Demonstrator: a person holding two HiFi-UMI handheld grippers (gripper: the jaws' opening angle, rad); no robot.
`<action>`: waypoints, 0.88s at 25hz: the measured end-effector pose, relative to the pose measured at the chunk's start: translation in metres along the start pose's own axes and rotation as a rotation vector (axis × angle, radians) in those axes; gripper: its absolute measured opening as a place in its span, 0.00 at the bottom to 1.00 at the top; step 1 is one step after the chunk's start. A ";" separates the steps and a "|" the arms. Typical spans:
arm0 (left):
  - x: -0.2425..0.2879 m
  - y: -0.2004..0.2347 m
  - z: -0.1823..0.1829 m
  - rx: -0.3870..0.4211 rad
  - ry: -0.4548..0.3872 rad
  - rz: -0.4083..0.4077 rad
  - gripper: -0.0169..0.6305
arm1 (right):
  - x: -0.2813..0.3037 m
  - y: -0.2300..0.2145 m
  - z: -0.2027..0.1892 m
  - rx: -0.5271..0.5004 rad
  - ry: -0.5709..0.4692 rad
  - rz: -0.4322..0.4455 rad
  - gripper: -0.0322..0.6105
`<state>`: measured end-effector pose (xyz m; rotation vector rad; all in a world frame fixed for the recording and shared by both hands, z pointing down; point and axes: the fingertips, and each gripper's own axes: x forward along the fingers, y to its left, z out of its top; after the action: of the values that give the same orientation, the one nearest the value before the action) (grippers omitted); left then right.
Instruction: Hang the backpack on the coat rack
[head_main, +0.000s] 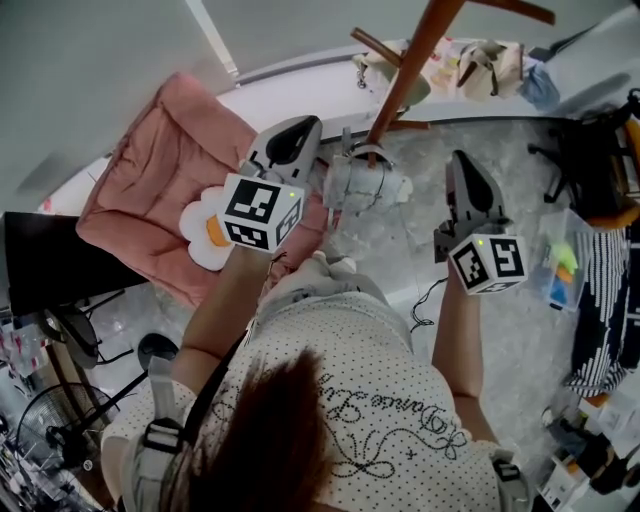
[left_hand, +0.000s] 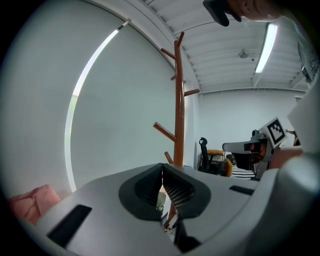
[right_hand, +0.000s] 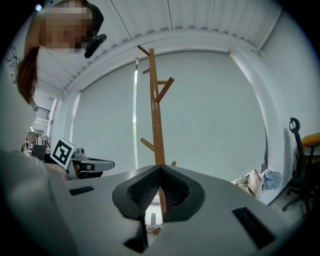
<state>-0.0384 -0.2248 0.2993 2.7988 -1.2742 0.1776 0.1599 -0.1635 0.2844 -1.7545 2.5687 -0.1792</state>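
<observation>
A small grey backpack (head_main: 362, 186) hangs in the air between my two grippers, right in front of the brown wooden coat rack (head_main: 412, 66). My left gripper (head_main: 312, 126) is at the backpack's left and my right gripper (head_main: 458, 160) is at its right, both raised. In the left gripper view the jaws (left_hand: 162, 170) are shut, with a pale strap (left_hand: 160, 201) and its buckle showing just under the pads. The right gripper (right_hand: 160, 171) is shut too, with a strip of strap (right_hand: 152, 219) below its pads. The coat rack (left_hand: 178, 100) (right_hand: 156, 115) stands straight ahead of both, pegs bare.
A pink cushion (head_main: 165, 185) with an egg-shaped plush (head_main: 205, 232) lies at the left. Bags (head_main: 482, 66) sit by the far wall. A black office chair (head_main: 590, 160) and striped cloth (head_main: 612, 310) are at the right, a fan (head_main: 40, 425) at bottom left.
</observation>
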 end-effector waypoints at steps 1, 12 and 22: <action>-0.001 -0.001 0.003 0.009 -0.004 0.000 0.03 | -0.001 0.001 0.003 -0.003 -0.008 -0.001 0.07; -0.006 -0.003 0.012 0.051 -0.016 0.012 0.03 | -0.009 0.003 0.031 -0.021 -0.065 -0.048 0.09; -0.007 0.003 0.011 0.069 -0.016 0.039 0.03 | -0.007 0.003 0.022 -0.039 -0.046 -0.071 0.11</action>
<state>-0.0446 -0.2226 0.2870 2.8391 -1.3524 0.2056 0.1615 -0.1574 0.2616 -1.8423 2.4962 -0.0896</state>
